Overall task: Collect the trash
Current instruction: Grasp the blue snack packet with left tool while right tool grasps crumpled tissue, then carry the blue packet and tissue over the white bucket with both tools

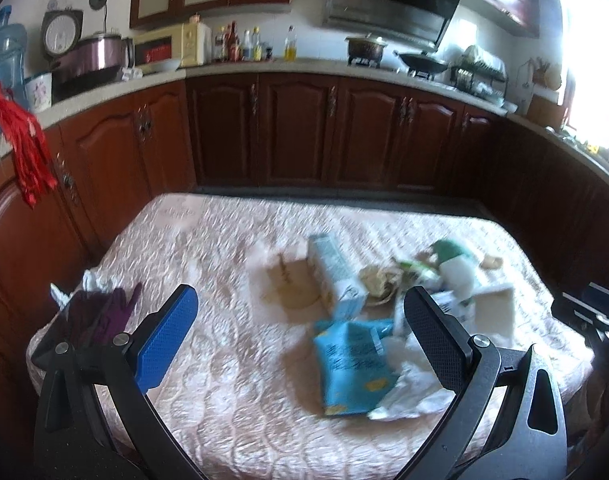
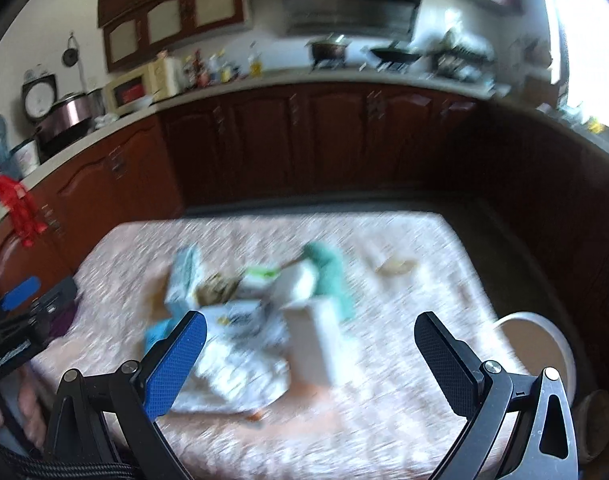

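Observation:
A heap of trash lies on a table with a pink quilted cloth [image 1: 224, 380]. It includes a blue snack bag [image 1: 352, 364], a pale carton [image 1: 336, 276], crumpled white plastic [image 1: 412, 380], a green-and-white packet [image 1: 452, 256] and a white box [image 2: 312, 344]. My left gripper [image 1: 300, 332] is open and empty above the near side of the table, the blue bag between its fingers' line of sight. My right gripper [image 2: 310, 344] is open and empty, held above the heap. The right wrist view is blurred.
A purple cloth [image 1: 112, 312] and white tissue [image 1: 92, 280] lie at the table's left edge. A white bin rim [image 2: 544, 332] shows right of the table. Dark wood cabinets [image 1: 304, 132] and a cluttered counter run behind. The right gripper [image 1: 596, 312] shows at the far right.

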Tool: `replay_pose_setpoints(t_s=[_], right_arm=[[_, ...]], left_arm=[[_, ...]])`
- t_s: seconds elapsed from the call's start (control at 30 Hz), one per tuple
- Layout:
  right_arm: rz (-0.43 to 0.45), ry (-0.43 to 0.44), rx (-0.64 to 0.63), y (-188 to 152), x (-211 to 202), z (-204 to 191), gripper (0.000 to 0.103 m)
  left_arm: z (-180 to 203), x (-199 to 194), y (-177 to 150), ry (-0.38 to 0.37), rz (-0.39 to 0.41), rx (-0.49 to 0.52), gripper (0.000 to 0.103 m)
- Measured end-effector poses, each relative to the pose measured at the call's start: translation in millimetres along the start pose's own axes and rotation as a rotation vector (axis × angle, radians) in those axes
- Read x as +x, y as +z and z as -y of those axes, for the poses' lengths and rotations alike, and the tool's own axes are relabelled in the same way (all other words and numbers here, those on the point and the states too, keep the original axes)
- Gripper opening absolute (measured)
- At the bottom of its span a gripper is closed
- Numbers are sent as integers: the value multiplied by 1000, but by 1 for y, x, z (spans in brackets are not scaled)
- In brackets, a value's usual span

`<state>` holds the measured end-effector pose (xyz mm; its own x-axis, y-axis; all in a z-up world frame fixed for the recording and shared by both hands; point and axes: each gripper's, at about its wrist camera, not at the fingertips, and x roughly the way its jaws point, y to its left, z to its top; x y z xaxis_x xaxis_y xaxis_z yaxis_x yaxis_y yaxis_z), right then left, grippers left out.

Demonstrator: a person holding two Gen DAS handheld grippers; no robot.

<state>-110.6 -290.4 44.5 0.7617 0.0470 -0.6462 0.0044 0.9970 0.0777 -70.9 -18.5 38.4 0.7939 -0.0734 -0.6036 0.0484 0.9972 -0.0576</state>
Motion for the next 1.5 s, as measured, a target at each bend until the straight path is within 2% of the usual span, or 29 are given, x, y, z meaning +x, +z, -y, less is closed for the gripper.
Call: replay_pose_setpoints(t_s=[0.1,0.23,0.3,0.37,0.43,0.5,0.53,0.57,0.6,0.63,0.67,0.73,0.87,1.0,1.03,1.2,1.23,1.3,1.5], right_arm=[[-57,88,-10,-14,27,-6,102],[-142,187,-34,-27,59,-29,86],[-168,210,-54,-31,72,-43,84],[-207,229,-71,-33,82,-51,76],[-247,263,-82,-37,95,-59,63],[-278,255,-99,-42,108,-63,55],[-287,249,-106,-44,112,-63,45],[-285,254,-103,-46,113,-61,40],[-279,267,-96,-47,114,-58,26],[-276,272,-91,-47,112,-56,19],[-266,269,-91,-46,109,-53,18],[-249,265,-88,-43,101,-46,15],[-195,260,-31,-31,79,-24,15],[-151,238,28,-20,61,1,15],[-144,236,39,-18,57,5,15],[-134,241,64,-16,49,14,15],[-131,243,67,-16,47,14,15],[-121,247,72,-16,44,14,15],[-82,257,80,-14,31,20,15]], left_arm=[[-11,15,-7,13,-53,-16,102],[-17,29,-12,3,-97,-28,102],[-14,38,-14,-2,-125,-3,102],[-10,47,-16,-4,-152,27,102],[-6,58,-20,-26,-193,43,102],[-4,69,-24,-55,-232,38,102],[-2,74,-24,-68,-252,35,102],[-1,80,-26,-88,-277,32,102],[1,86,-27,-105,-299,29,102],[4,90,-27,-117,-315,29,102],[7,95,-27,-129,-333,33,102],[15,102,-28,-147,-353,60,93],[35,116,-35,-185,-409,129,84],[44,131,-42,-202,-460,133,68],[45,134,-44,-209,-470,124,54],[44,125,-42,-196,-453,129,45],[41,119,-40,-190,-441,127,26],[33,106,-34,-178,-425,115,26],[29,72,-15,-211,-351,110,26]])
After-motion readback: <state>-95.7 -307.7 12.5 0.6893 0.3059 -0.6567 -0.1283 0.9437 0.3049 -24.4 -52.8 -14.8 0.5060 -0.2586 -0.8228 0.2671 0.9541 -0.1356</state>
